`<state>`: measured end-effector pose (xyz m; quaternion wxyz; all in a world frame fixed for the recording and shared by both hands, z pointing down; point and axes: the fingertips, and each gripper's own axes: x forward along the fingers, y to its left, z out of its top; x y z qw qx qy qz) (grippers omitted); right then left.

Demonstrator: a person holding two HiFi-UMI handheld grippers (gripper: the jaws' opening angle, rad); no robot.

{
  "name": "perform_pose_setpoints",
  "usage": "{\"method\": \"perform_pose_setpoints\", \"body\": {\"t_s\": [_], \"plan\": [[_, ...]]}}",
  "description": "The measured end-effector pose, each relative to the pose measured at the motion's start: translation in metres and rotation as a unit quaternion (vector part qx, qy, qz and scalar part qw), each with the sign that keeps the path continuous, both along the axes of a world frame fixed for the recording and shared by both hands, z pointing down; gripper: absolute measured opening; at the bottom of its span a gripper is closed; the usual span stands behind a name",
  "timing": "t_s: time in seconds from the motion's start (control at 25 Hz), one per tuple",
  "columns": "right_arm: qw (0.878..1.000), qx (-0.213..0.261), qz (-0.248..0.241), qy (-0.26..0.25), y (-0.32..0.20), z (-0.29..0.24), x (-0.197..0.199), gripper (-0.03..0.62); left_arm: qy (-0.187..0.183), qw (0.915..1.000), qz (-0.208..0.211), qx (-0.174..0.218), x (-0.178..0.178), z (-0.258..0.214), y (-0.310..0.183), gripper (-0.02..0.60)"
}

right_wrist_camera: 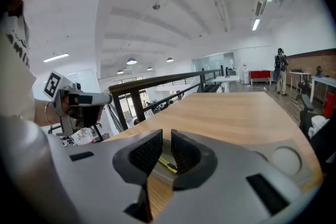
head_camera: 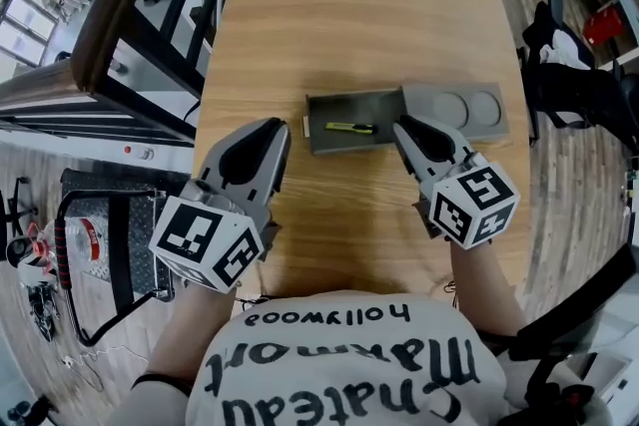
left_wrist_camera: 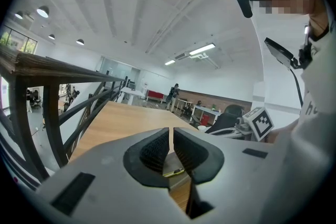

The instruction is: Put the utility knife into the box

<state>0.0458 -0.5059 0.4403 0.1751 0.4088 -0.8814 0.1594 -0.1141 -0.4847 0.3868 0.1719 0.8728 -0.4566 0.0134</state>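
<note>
A grey box [head_camera: 324, 103] lies open in the middle of the wooden table [head_camera: 349, 5]. Its lid [head_camera: 457, 110], with two round recesses, is slid off to the right. A yellow-green utility knife [head_camera: 349, 128] lies inside the box and is also visible past the jaws as the knife [left_wrist_camera: 174, 171] and the knife [right_wrist_camera: 168, 164]. My left gripper [head_camera: 283, 127] hovers just left of the box, jaws together and empty. My right gripper [head_camera: 401, 125] sits at the box's right end over the lid's edge, also shut with nothing in it.
A dark railing [head_camera: 150, 5] runs along the table's left side, with a drop to the floor beyond. A black chair [head_camera: 564, 65] stands off the table's right edge. The table's front edge is close to the person's body.
</note>
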Motion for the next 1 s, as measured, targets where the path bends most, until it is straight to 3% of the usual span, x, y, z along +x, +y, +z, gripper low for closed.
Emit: {"method": "perform_pose_setpoints", "body": {"t_s": [0.28,0.56,0.8,1.0], "plan": [[0.997,0.058,-0.021,-0.046,0.036,-0.070,0.010,0.054,0.008,0.9997,0.015,0.014,0.026,-0.020,0.018,0.029],[0.994,0.078,-0.016,-0.079,0.056,-0.095,0.022,0.054,0.002,0.9979,0.034,0.056,0.060,-0.056,0.043,0.029],[0.993,0.095,-0.026,-0.063,0.065,-0.107,0.025,0.054,-0.005,0.9965,0.027,0.080,0.063,-0.076,0.054,0.029],[0.990,0.100,-0.025,-0.095,0.068,-0.120,0.028,0.054,-0.004,0.9960,0.020,0.087,0.061,-0.083,0.057,0.029]]}}
